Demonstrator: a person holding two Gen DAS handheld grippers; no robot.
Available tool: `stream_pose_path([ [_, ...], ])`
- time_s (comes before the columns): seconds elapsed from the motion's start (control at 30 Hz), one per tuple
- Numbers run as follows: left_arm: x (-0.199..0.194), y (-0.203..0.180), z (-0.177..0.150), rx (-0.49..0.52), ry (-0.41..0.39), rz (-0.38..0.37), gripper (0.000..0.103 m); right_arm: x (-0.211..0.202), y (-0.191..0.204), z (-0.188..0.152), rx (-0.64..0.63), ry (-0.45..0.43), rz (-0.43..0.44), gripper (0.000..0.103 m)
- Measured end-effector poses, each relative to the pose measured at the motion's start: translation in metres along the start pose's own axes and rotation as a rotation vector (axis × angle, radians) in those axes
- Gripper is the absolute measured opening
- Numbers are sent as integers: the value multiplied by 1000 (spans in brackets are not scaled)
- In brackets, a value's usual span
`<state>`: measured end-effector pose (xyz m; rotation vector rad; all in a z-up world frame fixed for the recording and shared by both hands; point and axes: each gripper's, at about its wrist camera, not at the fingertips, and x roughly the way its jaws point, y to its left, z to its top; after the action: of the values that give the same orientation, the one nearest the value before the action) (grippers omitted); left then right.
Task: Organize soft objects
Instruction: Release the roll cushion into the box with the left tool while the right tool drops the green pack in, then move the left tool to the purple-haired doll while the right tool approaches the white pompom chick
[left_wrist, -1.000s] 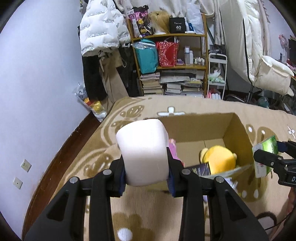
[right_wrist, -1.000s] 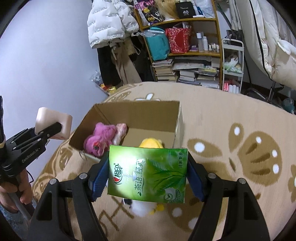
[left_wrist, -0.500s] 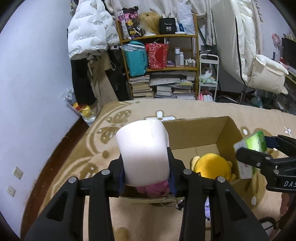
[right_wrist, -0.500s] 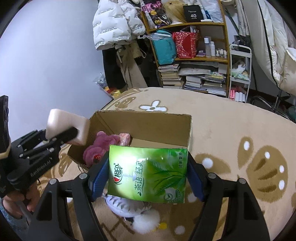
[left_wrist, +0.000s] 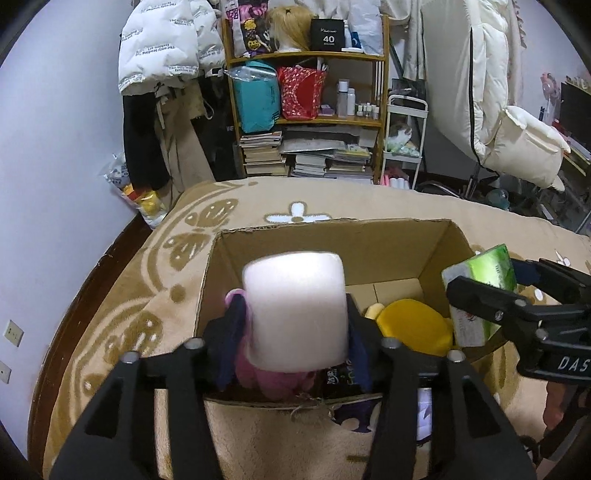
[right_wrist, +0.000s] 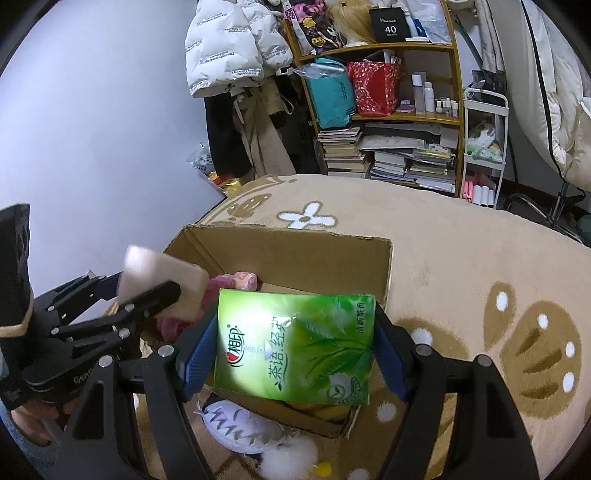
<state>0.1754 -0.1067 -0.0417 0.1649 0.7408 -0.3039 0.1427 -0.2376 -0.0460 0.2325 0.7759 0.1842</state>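
Pale pink foam block (left_wrist: 295, 314), soft-edged and blurred, sits between the left tool (left_wrist: 295, 332) whose jaws have just been opening, over the open cardboard box (left_wrist: 332, 240). Beige patterned rug (right_wrist: 461, 258), cluttered bookshelf (left_wrist: 314, 110) behind. Right tool (right_wrist: 295, 343) angles down, clamping the green tissue pack (right_wrist: 295, 343).

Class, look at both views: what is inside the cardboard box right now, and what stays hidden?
Inside the cardboard box lie a pink plush toy and a yellow plush toy. The white foam block and green tissue pack cover much of the floor, so anything beneath stays unseen.
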Motion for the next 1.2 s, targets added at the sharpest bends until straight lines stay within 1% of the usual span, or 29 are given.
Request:
stream_pose_path([
  [0.07, -3, -3, 0, 27, -13, 17, 59, 2, -1, 2, 4, 3, -5, 80],
  [0.13, -5, -5, 1, 45, -15, 37, 71, 3, -1, 3, 5, 7, -3, 80],
  [0.27, -9, -3, 1, 40, -18, 57, 77, 4, -2, 5, 10, 14, -10, 81],
  [0.33, -10, 0, 0, 31, -14, 60, 79, 2, -2, 6, 20, 4, -8, 92],
  [0.37, -11, 2, 0, 25, -13, 65, 79, -2, -2, 6, 27, -9, -10, 95],
  [0.47, -15, 6, 0, 13, -15, 83, 85, -7, -3, 6, 34, -20, -22, 99],
  [0.53, -17, 9, 1, 1, -11, 94, 96, -10, -4, 6, 36, -23, -37, 100],
  [0.63, -22, 14, 1, -17, -5, 98, 96, -16, -5, 5, 39, -23, -48, 103],
  [0.77, -26, 16, -1, -16, 3, 136, 98, -27, -8, 0, 36, -28, -57, 103],
  [0.87, -30, 19, -2, -32, 7, 149, 99, -34, -11, -3, 39, -24, -62, 103],
  [1.07, -44, 25, -9, -70, 18, 137, 99, -48, -14, -14, 48, -17, -64, 103],
  [1.2, -53, 26, -18, -95, 40, 118, 99, -55, -13, -23, 48, -18, -63, 103],
])
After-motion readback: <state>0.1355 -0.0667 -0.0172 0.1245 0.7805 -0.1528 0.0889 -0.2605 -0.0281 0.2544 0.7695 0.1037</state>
